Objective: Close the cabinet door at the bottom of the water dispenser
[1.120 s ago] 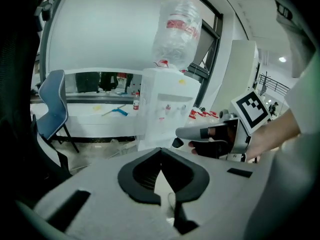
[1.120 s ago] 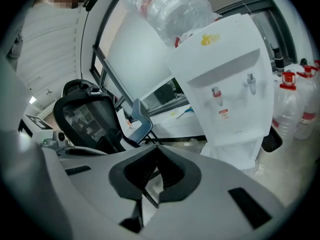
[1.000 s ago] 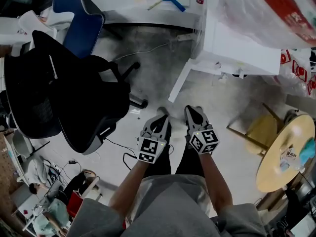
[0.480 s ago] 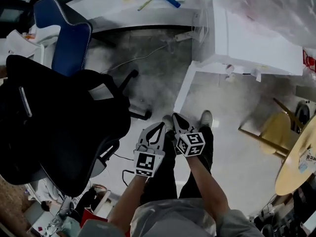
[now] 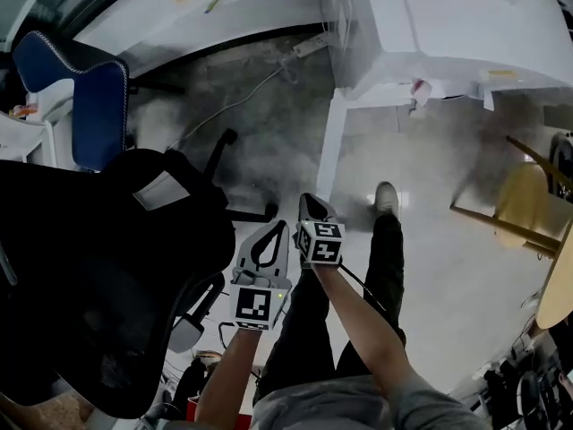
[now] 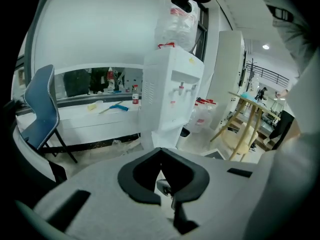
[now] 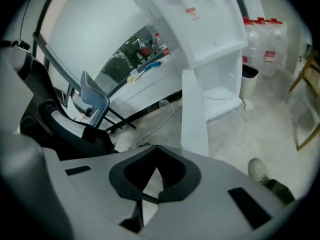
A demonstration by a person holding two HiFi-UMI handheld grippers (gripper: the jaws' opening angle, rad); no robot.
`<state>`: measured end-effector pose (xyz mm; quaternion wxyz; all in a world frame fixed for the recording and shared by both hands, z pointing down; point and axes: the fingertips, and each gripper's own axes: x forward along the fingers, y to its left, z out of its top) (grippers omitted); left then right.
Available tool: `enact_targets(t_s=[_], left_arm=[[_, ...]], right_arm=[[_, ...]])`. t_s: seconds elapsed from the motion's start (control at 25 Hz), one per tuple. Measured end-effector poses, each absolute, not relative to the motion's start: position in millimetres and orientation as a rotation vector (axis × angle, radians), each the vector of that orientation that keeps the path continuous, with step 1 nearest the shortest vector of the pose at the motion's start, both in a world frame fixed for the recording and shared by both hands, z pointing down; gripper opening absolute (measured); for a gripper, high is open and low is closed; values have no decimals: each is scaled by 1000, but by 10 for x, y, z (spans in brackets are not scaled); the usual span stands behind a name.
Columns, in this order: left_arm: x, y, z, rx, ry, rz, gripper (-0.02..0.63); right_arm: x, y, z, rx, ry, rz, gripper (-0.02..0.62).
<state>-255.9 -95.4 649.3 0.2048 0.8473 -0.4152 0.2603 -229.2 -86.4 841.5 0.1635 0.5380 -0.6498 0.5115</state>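
Note:
The white water dispenser [image 5: 448, 25] stands at the top right of the head view, and its bottom cabinet door [image 5: 329, 150] swings out towards me as a thin white slab. In the right gripper view the door [image 7: 194, 114] stands edge-on in front of the open lower compartment [image 7: 222, 86]. My right gripper [image 5: 305, 202] is shut and empty, just short of the door's free edge. Beside it and slightly behind, my left gripper [image 5: 278, 228] is also shut and empty. The left gripper view shows the dispenser [image 6: 172, 99] further off.
A black office chair [image 5: 107, 258] crowds the left, with a blue chair [image 5: 81, 97] behind it. A cable [image 5: 242, 101] runs across the floor. A wooden stool [image 5: 510, 204] stands to the right. My shoe [image 5: 386, 197] is beside the door. Water bottles [image 7: 265, 39] sit past the dispenser.
I have stepped closer to the dispenser, so the open door now lies just ahead of the right gripper. Both grippers stay shut and side by side.

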Motion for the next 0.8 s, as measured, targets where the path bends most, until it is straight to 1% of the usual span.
enact_targets(t_s=[0.24,0.44,0.8], left_arm=[[-2646,-967,6534,2385,-1126,751,6],[-2650,-952,6582,2377,-1108,759,6],[-2461,-959,6655,2406,-1064,764,6]], right_arm=[[-2277,-909,8660,1616,-1716,1457,8],[-2220,-906,8691,1661,-1653,1381,8],[-1675,-737,8753,1789,-1482,1322,8]])
